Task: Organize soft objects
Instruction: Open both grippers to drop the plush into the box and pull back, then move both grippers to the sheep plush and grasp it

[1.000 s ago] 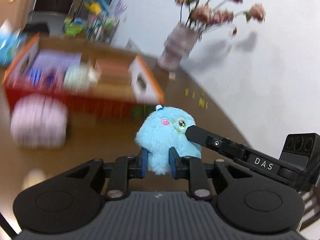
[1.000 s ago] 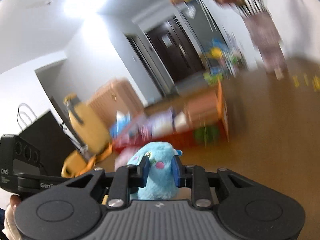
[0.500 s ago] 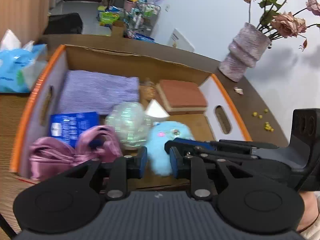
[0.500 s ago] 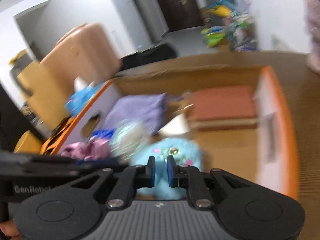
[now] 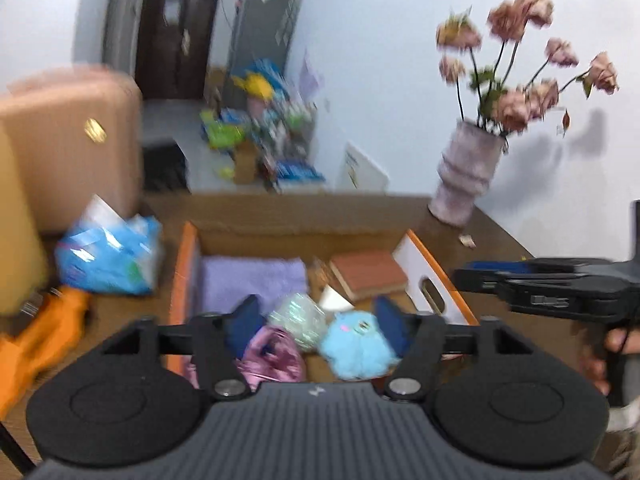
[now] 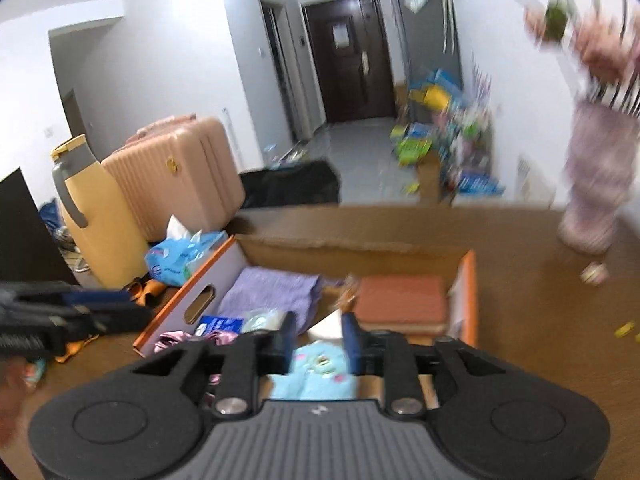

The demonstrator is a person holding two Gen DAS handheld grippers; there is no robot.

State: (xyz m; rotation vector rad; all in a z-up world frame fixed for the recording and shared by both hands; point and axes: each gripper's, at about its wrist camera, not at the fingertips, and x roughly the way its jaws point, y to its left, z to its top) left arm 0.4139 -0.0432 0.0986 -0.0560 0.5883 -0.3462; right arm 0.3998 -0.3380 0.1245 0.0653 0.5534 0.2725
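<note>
White plastered walls (image 6: 168,60) are being seen around a dark brown door (image 6: 348,60). A ribbed pink suitcase (image 6: 176,176) is being stood beside the brown wooden surface (image 6: 540,320); a grey floor (image 6: 360,160) is being cluttered with bright boxes (image 6: 440,120).

The room is bright and evenly lit. The flowers (image 5: 520,60) throw a soft gray shadow on the white wall (image 5: 380,60). Both pictures look smeared, most of all the flowers and the vase (image 6: 596,184). Straight lines bend near the round edges, and the corners are black.
</note>
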